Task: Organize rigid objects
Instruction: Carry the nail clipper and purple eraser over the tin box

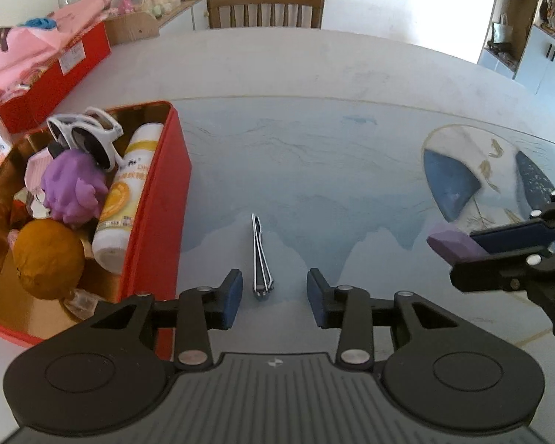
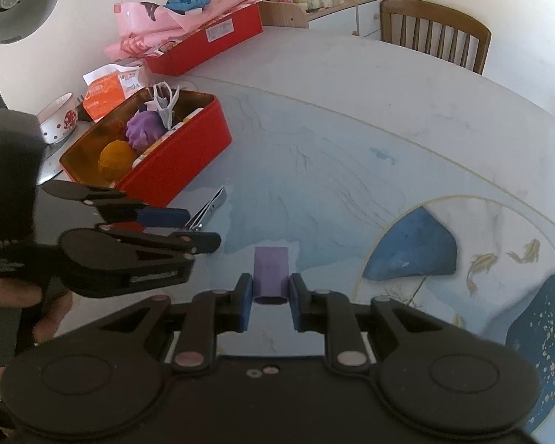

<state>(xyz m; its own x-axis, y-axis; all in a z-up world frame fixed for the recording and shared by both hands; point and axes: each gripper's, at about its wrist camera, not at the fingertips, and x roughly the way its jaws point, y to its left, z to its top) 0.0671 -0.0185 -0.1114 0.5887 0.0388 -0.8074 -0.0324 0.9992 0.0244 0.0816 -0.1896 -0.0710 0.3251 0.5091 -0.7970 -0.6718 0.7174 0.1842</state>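
A metal nail clipper (image 1: pixel 261 259) (image 2: pixel 209 209) lies flat on the table just right of the red box (image 1: pixel 166 185) (image 2: pixel 188 162). My left gripper (image 1: pixel 273 296) (image 2: pixel 203 229) stands open over it, one blue pad on each side and neither touching it. My right gripper (image 2: pixel 270 296) (image 1: pixel 473 255) is shut on a purple block (image 2: pixel 271 270) (image 1: pixel 449 244), held just above the table. The red box holds white sunglasses (image 1: pixel 88 133), a white bottle (image 1: pixel 129 192), a purple toy (image 1: pixel 72 188) and an orange ball (image 1: pixel 50 259).
A second red box (image 2: pixel 211 40) under pink cloth stands at the back left, with an orange packet (image 2: pixel 103 96) and a spotted bowl (image 2: pixel 57 116) near it. A wooden chair (image 1: pixel 264 7) is at the far edge. A desk lamp (image 2: pixel 14 0) rises at left.
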